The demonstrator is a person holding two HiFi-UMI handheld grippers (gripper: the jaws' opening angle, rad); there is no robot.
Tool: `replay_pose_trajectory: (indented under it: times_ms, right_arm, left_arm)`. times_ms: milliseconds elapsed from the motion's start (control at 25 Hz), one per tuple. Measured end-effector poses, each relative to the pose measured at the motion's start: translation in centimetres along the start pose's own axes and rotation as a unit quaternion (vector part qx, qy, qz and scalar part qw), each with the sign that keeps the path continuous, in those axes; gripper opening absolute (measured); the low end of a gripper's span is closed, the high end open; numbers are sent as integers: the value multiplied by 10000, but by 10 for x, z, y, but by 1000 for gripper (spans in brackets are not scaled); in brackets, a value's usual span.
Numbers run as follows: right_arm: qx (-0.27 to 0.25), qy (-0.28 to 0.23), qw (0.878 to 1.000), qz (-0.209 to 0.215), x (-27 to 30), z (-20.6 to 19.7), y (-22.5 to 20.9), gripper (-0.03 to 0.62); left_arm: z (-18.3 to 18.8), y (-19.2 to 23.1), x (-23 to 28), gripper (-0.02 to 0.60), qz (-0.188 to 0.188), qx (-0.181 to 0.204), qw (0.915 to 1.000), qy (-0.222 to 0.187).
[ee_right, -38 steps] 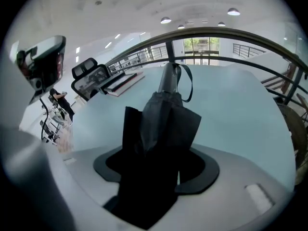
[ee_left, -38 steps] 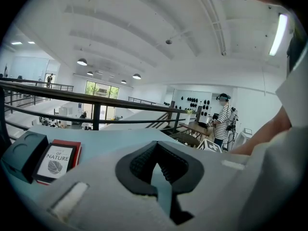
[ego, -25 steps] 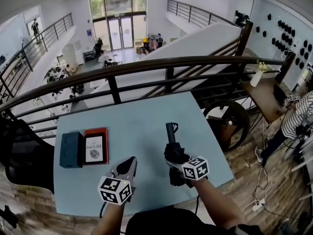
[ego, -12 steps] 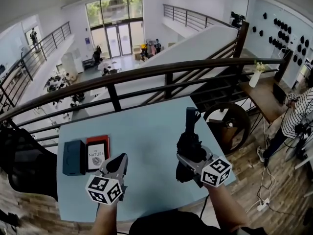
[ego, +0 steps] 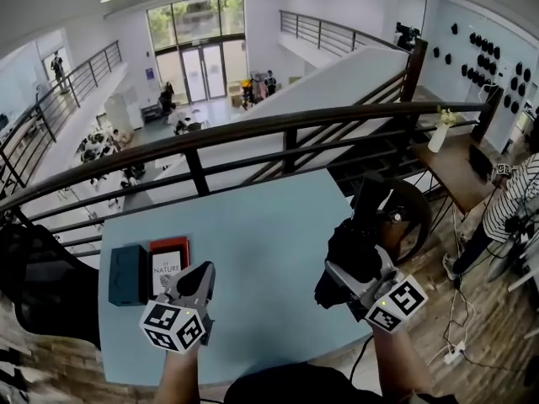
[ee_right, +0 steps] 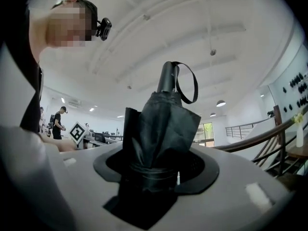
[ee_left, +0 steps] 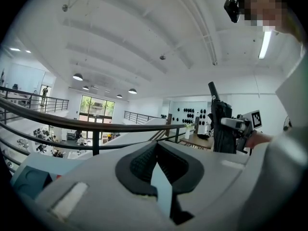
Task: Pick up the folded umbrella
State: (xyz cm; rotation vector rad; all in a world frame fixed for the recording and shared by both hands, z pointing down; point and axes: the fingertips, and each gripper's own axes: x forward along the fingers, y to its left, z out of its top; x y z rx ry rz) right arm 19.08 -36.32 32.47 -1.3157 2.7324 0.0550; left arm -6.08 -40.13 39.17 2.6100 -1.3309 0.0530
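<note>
Jaws of the right gripper (ee_right: pixel 156 172) are clamping on the black folded fabric umbrella (ee_right: pixel 161 124), pressing its bundled body from both sides where a band is cinching the cloth. The umbrella is standing upright between these jaws. Its round black handle and thin wrist loop are rising well above them, and its loose pleats are spilling just below them. In the head view the right gripper (ego: pixel 364 269) is holding the umbrella (ego: pixel 355 244) above the right edge of the pale blue rectangular table (ego: pixel 253 225), apparently off its top.

Jaws of the left gripper (ee_left: pixel 159 172) are sitting together at their tips, gripping nothing; the umbrella is standing well off to their right.

Judging from this, the pick-up is nearing completion, in its lifting stage. The next move is calling for a steady, firm squeeze, since soft fabric may be slipping under the pads and the long handle may be tipping it.
</note>
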Motion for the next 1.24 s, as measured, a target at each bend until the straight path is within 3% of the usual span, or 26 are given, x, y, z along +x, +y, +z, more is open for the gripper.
replay_pose_trajectory:
  times_ms: [200, 640, 1240]
  right_arm:
    - [-209, -161, 9996, -71, 0, 12, -3, 262]
    - [152, 130, 9998, -47, -4, -33, 3, 258]
    - [62, -22, 10000, 65, -9, -12, 0, 256]
  left_arm:
    - [5, 3, 2, 6, 49, 66, 10000, -41]
    - [-2, -7, 7, 6, 40, 100, 9999, 50]
    - [-5, -14, 4, 6, 109, 98, 9999, 83]
